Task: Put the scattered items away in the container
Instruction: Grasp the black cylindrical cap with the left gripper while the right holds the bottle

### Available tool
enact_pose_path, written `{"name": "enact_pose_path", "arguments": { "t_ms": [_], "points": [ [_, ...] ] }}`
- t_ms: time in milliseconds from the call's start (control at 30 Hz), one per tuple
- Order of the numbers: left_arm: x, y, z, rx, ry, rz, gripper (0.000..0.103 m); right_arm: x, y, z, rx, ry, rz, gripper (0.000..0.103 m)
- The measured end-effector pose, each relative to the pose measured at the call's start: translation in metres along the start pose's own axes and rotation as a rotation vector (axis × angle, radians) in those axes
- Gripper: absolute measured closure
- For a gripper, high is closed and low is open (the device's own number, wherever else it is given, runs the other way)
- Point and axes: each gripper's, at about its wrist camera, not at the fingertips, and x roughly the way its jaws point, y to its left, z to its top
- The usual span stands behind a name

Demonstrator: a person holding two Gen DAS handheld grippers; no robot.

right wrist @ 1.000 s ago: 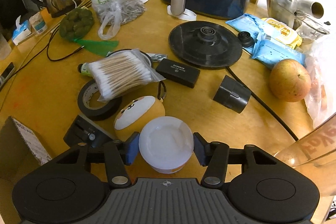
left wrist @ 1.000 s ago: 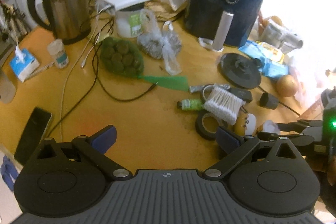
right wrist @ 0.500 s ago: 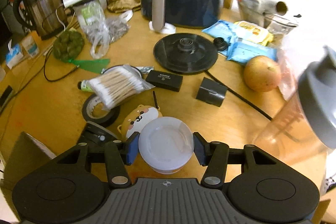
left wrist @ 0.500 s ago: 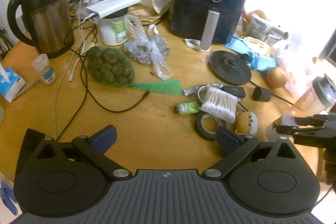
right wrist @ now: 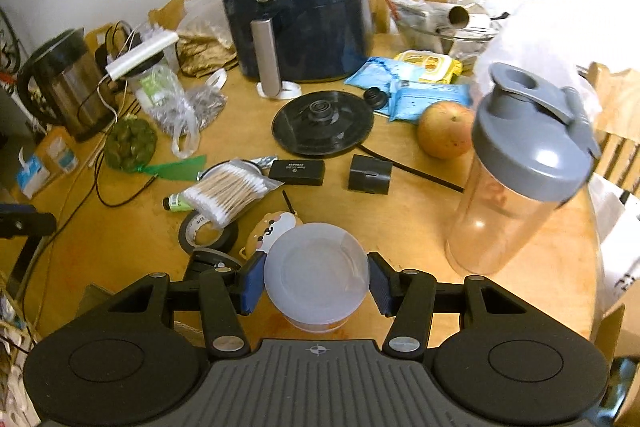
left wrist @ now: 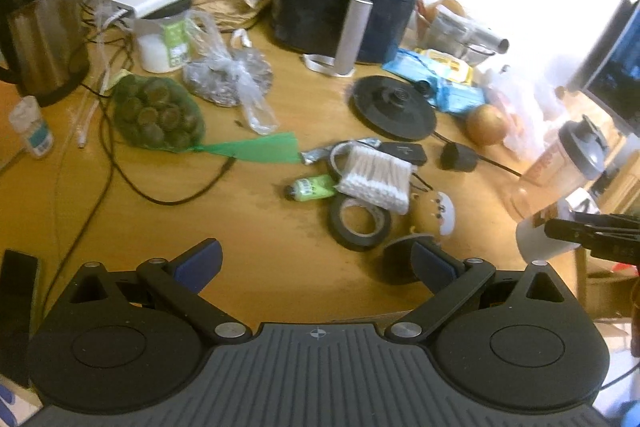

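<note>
- Gripping a white tub [right wrist: 316, 277] between its blue pads [right wrist: 253, 281], the right claw [right wrist: 316, 283] holds it lifted above the table [right wrist: 400, 227]; the pads press on the tub's two sides, and in the left view the same tub [left wrist: 538, 237] shows at far right.
- Left claw [left wrist: 316, 261]: released, fingers spread wide, nothing between them, bare wood ahead.
- Just beyond the right claw's left finger: a black clip [right wrist: 208, 261] and a round yellow animal-face toy [right wrist: 270, 227], the toy partly hidden behind the tub.
- Ahead-left of the toy: a black tape roll [right wrist: 206, 233], with a bag of cotton swabs [right wrist: 226, 193] lying over its far edge and a small green tube [right wrist: 174, 203] touching the bag's left end.
- Ahead-right of the right claw: a clear shaker bottle [right wrist: 516, 171] with a grey lid, tilted in this fisheye view.
- Mid-distance: a flat black case [right wrist: 296, 171] and a black plug [right wrist: 370, 173], near each other; an apple [right wrist: 446, 129] to their right.
- Farther: a black kettle base [right wrist: 322, 123], blue wipe packs [right wrist: 416, 95], a green net bag [right wrist: 130, 143], a knotted plastic bag [right wrist: 188, 109].
- Farthest: a dark air fryer [right wrist: 296, 3] centre, a steel kettle [right wrist: 66, 87] far left.
- The container cannot be identified with certainty in either view.
</note>
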Motion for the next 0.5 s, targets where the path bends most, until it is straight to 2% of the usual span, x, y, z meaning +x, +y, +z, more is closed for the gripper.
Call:
{"name": "enact_pose_path", "arguments": {
  "t_ms": [300, 500],
  "points": [
    [0.019, -0.018, 0.003, 0.007, 0.063, -0.066, 0.000, -0.011, -0.009, -0.008, 0.062, -0.011, 0.010, 0.047],
    [0.039, -0.033, 0.003, 0.020, 0.127, -0.106, 0.000, -0.018, -0.015, -0.010, 0.055, -0.009, 0.027, 0.047]
  ]
}}
